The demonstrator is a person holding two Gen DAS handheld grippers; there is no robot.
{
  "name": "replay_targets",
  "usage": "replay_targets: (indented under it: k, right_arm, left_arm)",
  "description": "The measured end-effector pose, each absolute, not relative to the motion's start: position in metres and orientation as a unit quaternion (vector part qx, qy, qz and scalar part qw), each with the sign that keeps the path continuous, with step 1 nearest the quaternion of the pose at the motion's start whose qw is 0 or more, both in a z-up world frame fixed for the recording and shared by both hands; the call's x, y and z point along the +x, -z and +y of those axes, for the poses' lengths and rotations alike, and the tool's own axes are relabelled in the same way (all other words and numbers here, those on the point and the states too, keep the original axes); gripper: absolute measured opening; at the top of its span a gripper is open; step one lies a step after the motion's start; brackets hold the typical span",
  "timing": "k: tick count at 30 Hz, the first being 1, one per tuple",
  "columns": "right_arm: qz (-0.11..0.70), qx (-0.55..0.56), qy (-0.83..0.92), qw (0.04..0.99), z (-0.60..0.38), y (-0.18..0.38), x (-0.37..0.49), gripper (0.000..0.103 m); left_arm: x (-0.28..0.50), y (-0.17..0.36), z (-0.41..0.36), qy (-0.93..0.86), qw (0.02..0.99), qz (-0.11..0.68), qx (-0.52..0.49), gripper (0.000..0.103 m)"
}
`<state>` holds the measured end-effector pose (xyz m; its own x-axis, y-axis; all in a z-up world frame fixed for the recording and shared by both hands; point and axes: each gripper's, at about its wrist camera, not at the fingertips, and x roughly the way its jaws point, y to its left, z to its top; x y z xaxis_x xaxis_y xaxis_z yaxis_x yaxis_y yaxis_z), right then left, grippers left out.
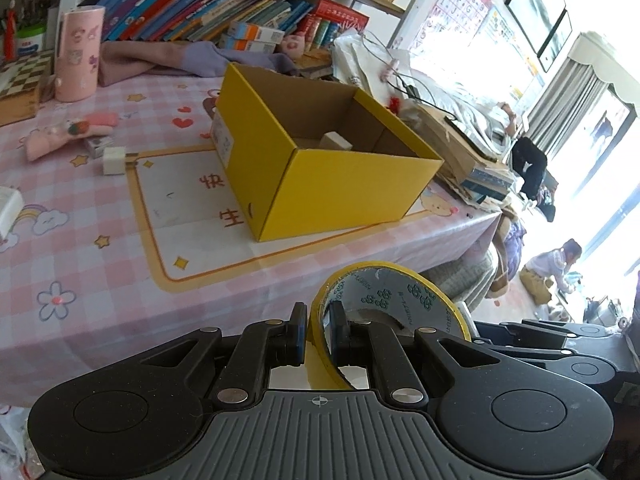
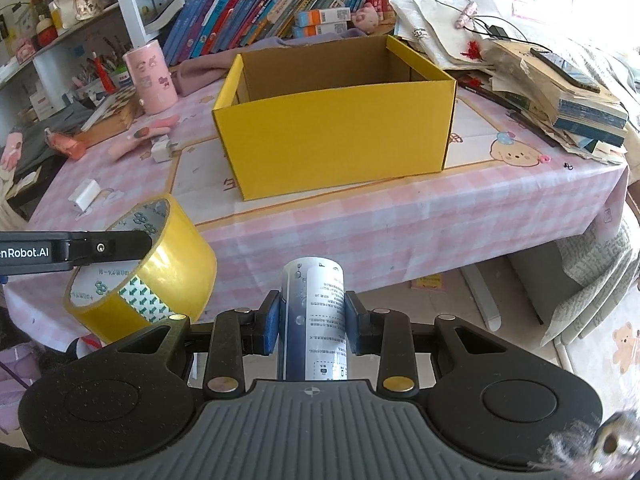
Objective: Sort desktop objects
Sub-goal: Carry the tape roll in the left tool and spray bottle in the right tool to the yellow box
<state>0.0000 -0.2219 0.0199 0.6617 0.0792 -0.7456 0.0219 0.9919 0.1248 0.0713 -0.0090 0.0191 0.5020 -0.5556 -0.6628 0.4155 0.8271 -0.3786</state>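
Your left gripper (image 1: 316, 334) is clamped on the wall of a roll of yellow packing tape (image 1: 384, 300), one pad outside the ring and one inside it, so the roll hangs off the fingers short of the table's front edge; from the right wrist view the same roll (image 2: 160, 260) shows tilted at the left, off the table. Your right gripper (image 2: 312, 322) grips a slim cylindrical bottle (image 2: 316, 312) with a printed label (dark blue on one side, white with small text on the other), the blue pads pressing both flanks and the bottle lying along the fingers. Ahead of both sits the open yellow cardboard box (image 2: 336, 136) on the pink checked tablecloth (image 2: 400, 232), near the middle of the table, well apart from both held things. Inside the box the left view shows one small pale block (image 1: 336, 142) on the floor. To the box's left lie a white cube-shaped plug (image 1: 114, 160), a pink plush toy (image 1: 68, 132) and, farther back, a pink cylindrical cup (image 1: 78, 54). Books (image 2: 260, 12) line the shelf behind.
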Motion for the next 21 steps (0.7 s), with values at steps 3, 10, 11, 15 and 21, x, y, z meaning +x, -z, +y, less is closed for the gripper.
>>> replay_targets:
  k: [3,10,11,15,21]
  right_arm:
    - [0.412,0.059,-0.017,0.909,-0.227,-0.02,0.007,0.03]
    - [0.41,0.06,-0.019,0.91,-0.24,-0.021,0.023,0.03]
    - [0.409,0.062,-0.019,0.91,-0.242,-0.021,0.025,0.03]
    - [0.403,0.072,-0.02,0.912,-0.255,-0.027,0.036,0.03]
    - [0.384,0.076,-0.028,0.92,-0.277,-0.045,0.059,0.03]
  left_arm:
    - [0.077,-0.02,-0.013,0.285,0.862,0.41,-0.091,0.01]
    - [0.09,-0.026,-0.029,0.297,0.86,0.404,-0.096,0.01]
    - [0.093,-0.028,-0.032,0.298,0.86,0.402,-0.096,0.01]
    - [0.104,-0.033,-0.044,0.305,0.861,0.395,-0.101,0.01]
    - [0.128,-0.045,-0.059,0.305,0.869,0.372,-0.121,0.01]
